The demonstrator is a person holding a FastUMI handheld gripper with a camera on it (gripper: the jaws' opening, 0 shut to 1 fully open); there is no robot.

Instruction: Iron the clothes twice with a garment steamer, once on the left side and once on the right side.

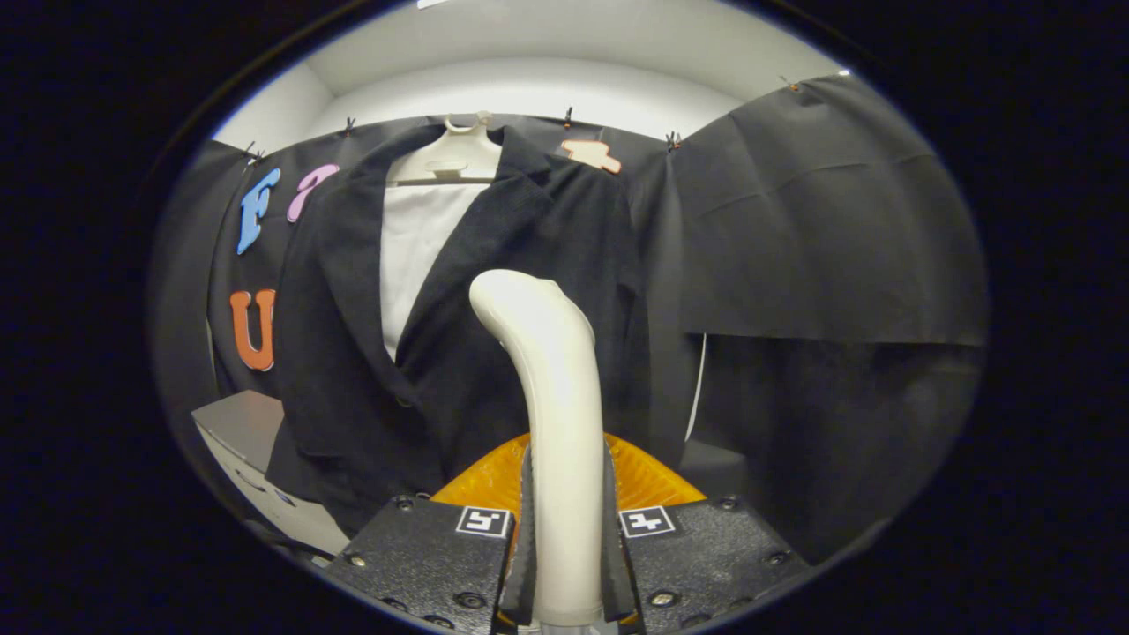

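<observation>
In the gripper view, the tongs (564, 547) are clamped on the cream handle of the garment steamer (551, 397), one dark pad pressing each side of it low down, and the handle rises between the fingers and bends forward toward the clothes. An orange part (648, 481) shows just behind the handle, between the two finger blocks; what it belongs to cannot be told. The task's garment, a dark jacket (494, 309) over a white shirt (414, 256), hangs on a pale hanger (459, 154) against the booth's black cloth wall, directly beyond the fingers; the steamer's bent top overlaps the jacket's lower front on the side right of the lapel opening, though whether its face actually touches the fabric is hidden by the handle itself. A grey cabinet (242, 428) stands below and left of the jacket. Judging from this, a pass along one side of the jacket is in hand. To do it well, the person should keep the grip firm so the handle does not twist, hold the steamer's face flat and close to the cloth, travel in one slow straight stroke along that panel, and avoid snagging the lapel or pushing the jacket so hard that the hanger swings.
</observation>
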